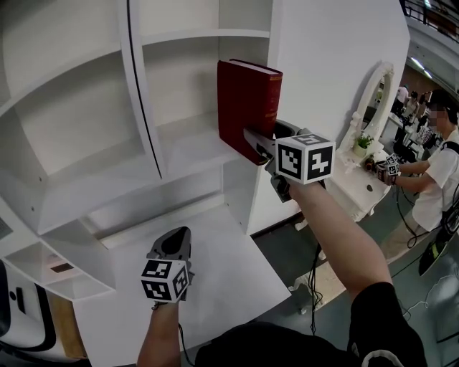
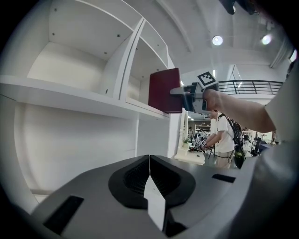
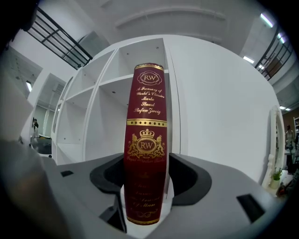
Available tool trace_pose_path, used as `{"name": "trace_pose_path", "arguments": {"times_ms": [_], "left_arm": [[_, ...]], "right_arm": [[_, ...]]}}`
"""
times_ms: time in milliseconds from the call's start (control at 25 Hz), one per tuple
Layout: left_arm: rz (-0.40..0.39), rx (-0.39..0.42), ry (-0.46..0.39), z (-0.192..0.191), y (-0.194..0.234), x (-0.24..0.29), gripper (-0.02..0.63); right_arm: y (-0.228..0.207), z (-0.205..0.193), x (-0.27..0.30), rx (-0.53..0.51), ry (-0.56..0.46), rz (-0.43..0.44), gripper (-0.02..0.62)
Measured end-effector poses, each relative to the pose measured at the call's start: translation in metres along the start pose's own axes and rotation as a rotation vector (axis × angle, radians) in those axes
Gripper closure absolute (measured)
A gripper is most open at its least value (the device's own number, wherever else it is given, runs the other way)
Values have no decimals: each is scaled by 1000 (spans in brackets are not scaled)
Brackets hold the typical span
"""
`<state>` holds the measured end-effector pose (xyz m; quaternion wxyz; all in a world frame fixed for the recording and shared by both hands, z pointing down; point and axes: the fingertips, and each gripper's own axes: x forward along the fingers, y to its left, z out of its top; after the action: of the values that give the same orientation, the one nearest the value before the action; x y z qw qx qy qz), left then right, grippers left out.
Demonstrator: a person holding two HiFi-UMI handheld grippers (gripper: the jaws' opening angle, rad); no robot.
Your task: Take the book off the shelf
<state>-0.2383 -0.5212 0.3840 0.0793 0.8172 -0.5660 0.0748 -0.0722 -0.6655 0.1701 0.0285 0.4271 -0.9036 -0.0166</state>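
A big hall used as a test lab, furnished like a home: white shelf unit (image 1: pixel 140 93) ahead of the right gripper (image 1: pixel 259 147), mirrored dressing table (image 1: pixel 358 193) to its right with another person (image 1: pixel 439 179) working there, floor cables (image 1: pixel 313 276) below, railed gallery (image 1: pixel 430 16) overhead.

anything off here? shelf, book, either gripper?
Nothing damaged, spilled or askew. The red book stands upright, spine outward, at the front edge of the white shelf, clamped in the right gripper's jaws. The left gripper hangs low, jaws shut on nothing.
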Motion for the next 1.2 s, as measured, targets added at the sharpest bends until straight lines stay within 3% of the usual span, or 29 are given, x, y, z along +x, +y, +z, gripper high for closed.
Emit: {"name": "trace_pose_path", "arguments": {"times_ms": [640, 920, 1200], "left_arm": [[-25, -8, 28, -15, 4, -19, 595], [-70, 5, 45, -24, 3, -31, 595], [-94, 25, 41, -28, -7, -44, 595]], "right_arm": [[10, -3, -5, 13, -35, -16, 362], [19, 2, -35, 18, -91, -61, 364], [33, 0, -77, 44, -138, -53, 364]]}}
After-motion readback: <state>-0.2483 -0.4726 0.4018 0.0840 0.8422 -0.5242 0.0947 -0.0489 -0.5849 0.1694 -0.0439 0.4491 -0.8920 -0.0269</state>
